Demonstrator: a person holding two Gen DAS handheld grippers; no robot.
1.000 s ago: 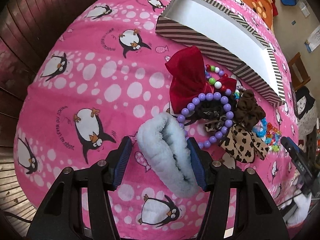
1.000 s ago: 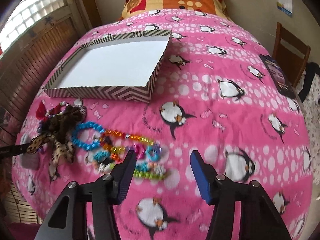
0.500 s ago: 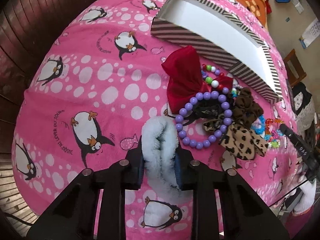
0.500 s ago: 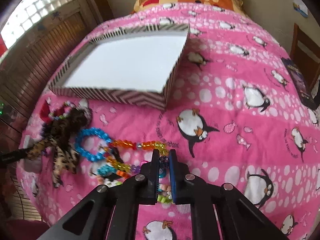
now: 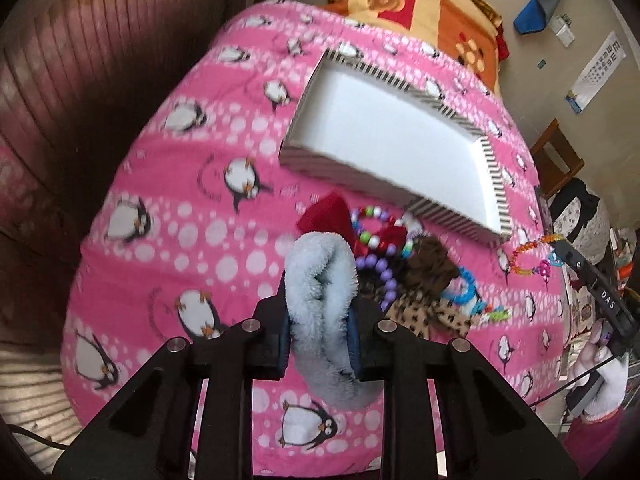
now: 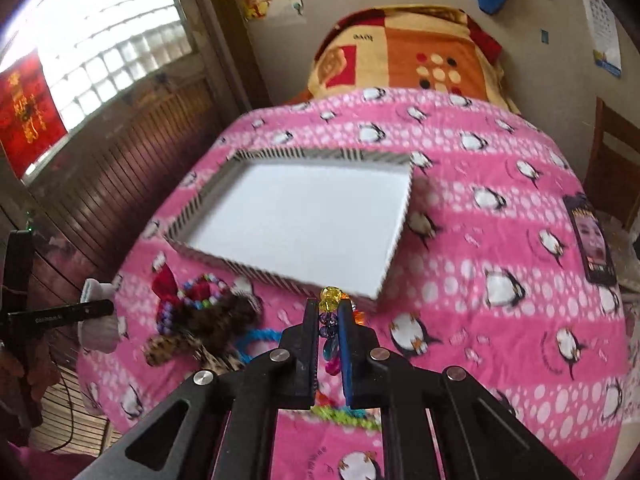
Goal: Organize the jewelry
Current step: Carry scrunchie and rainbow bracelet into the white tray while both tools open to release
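My left gripper (image 5: 320,316) is shut on a fluffy pale-blue scrunchie (image 5: 320,280) and holds it above the pink penguin blanket. My right gripper (image 6: 329,312) is shut on a multicoloured bead string (image 6: 330,300); in the left wrist view that bead string (image 5: 528,254) hangs from it in the air. The striped box with a white inside (image 5: 400,148) lies ahead, and it also shows in the right wrist view (image 6: 304,224). On the blanket lie a red bow (image 5: 328,216), a purple bead bracelet (image 5: 378,270) and a leopard scrunchie (image 5: 424,300).
A blue bead ring (image 5: 466,292) and a green bead piece (image 6: 344,416) lie on the blanket. A phone (image 6: 592,240) lies at the bed's right edge. An orange pillow (image 6: 408,56) is at the head, a wooden chair (image 5: 556,160) beside the bed and wood panelling (image 5: 80,80) on the left.
Both grippers closed on their items and lifted them off the blanket. They now sit higher and nearer the striped box.
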